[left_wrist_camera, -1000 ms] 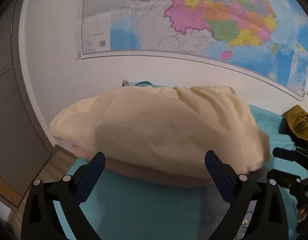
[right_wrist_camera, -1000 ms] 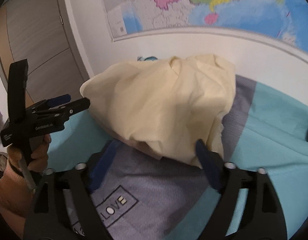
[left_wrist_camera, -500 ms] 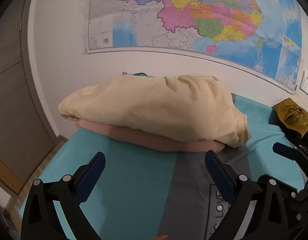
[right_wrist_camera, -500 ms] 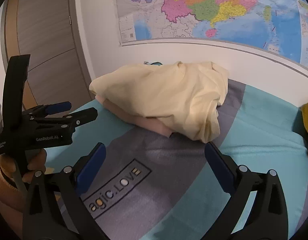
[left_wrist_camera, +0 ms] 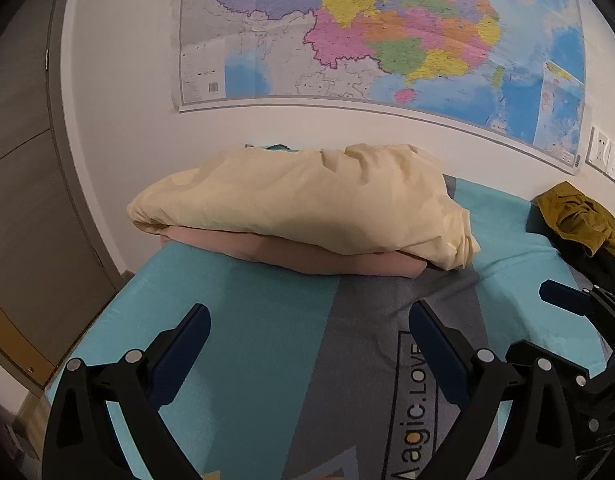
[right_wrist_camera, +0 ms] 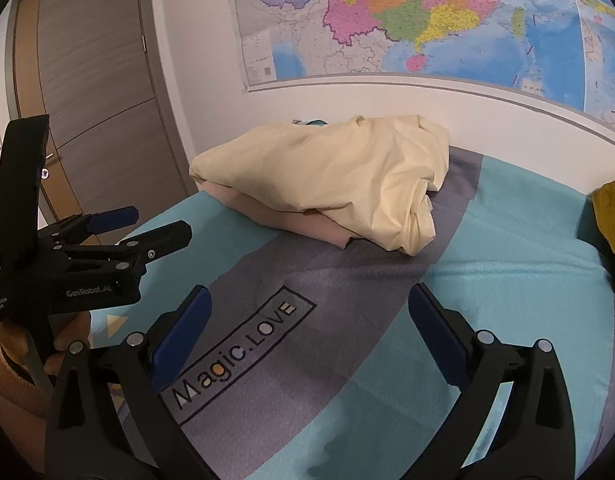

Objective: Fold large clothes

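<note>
Claws both stand spread and empty: the left claw (left_wrist_camera: 309, 336) and right claw (right_wrist_camera: 309, 320) hover over the teal blanket (right_wrist_camera: 507, 280). Beyond them the folded cream garment (left_wrist_camera: 307, 204) lies on what looks like a pink one (left_wrist_camera: 307, 258).

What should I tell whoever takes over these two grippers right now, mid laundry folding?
Left gripper: open, nothing between its jaws.
Right gripper: open, its jaws have just been opening, nothing between them.
Cream garment: folded, lying on top of the pink garment at the far end of the teal and grey blanket, near the wall.
Mustard garment: crumpled at the blanket's right edge, untouched.
Done: the cream piece is stacked.
Left: probably the mustard one next.
</note>
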The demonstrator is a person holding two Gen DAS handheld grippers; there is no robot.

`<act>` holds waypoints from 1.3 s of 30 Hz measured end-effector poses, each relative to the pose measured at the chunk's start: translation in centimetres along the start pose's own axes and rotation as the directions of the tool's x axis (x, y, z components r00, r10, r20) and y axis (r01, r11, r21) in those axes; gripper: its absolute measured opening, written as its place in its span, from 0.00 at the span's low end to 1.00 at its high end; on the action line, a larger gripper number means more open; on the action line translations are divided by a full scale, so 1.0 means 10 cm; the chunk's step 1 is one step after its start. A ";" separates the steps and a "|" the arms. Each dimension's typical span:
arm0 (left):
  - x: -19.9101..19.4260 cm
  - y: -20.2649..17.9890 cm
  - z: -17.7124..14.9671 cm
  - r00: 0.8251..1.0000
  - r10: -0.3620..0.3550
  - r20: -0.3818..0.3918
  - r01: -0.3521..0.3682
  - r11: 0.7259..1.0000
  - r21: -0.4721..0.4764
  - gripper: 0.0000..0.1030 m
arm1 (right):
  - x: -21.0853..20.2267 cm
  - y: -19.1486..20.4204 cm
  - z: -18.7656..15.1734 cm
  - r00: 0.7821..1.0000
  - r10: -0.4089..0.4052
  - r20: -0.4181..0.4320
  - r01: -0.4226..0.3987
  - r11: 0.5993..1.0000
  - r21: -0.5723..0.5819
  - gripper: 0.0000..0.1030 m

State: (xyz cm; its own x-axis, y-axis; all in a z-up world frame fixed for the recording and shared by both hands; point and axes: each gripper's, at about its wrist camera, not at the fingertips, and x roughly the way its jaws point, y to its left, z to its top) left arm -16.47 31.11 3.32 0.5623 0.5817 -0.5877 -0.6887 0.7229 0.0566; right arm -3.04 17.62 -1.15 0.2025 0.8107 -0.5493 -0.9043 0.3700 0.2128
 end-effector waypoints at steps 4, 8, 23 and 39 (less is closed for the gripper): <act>-0.06 -0.02 -0.01 1.000 -0.005 0.011 0.005 1.000 -0.004 0.93 | -0.03 0.01 -0.01 1.000 0.004 0.000 -0.004 1.000 0.003 0.94; -0.09 -0.03 -0.01 1.000 -0.006 0.014 0.006 1.000 -0.005 0.93 | -0.07 0.00 -0.02 1.000 0.006 0.009 -0.006 1.000 0.005 0.94; -0.12 -0.08 -0.04 1.000 -0.005 0.020 0.005 1.000 0.006 0.93 | -0.10 -0.01 -0.04 1.000 0.003 0.011 -0.003 1.000 0.014 0.94; -0.11 -0.10 -0.06 1.000 -0.013 0.009 0.013 1.000 0.007 0.93 | -0.12 0.02 -0.06 1.000 0.009 0.008 -0.009 1.000 0.018 0.94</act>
State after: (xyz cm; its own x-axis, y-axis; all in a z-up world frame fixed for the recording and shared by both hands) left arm -16.71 29.50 3.44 0.5756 0.5757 -0.5808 -0.6782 0.7328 0.0542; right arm -3.71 16.42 -0.91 0.1970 0.8175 -0.5411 -0.8995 0.3703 0.2320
